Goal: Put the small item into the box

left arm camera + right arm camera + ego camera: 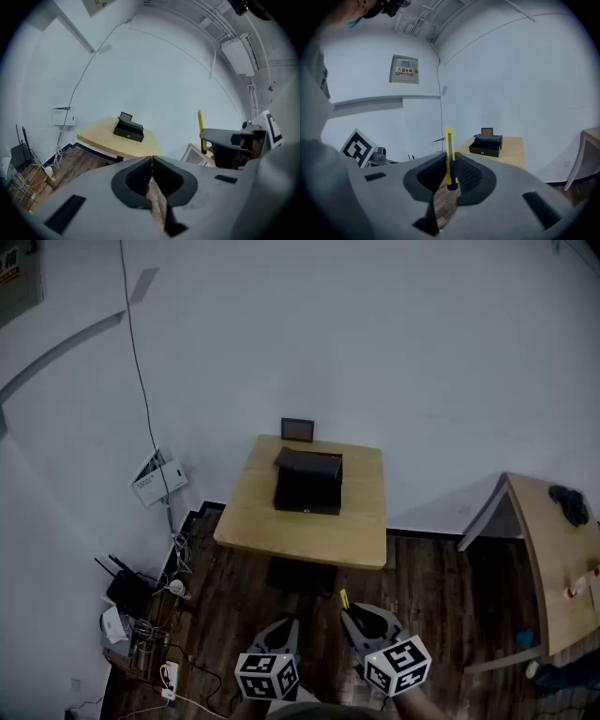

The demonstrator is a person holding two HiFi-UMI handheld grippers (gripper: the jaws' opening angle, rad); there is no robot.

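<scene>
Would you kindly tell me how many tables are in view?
2. One table by the wall ahead carries the black box; the other table stands at the right, partly cut off. Others may be hidden.

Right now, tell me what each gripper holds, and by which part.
Right gripper: a thin yellow stick, clamped near its dark lower end, the rest sticking out. Left gripper: jaws together, empty.

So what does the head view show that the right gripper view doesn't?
Head view only: a dark item on the side table, and a mug at lower left. Right gripper view only: ceiling pipes, and a close look at the right tongs shut on the yellow item's lower end. Both: the black box on the table, and the yellow item.
</scene>
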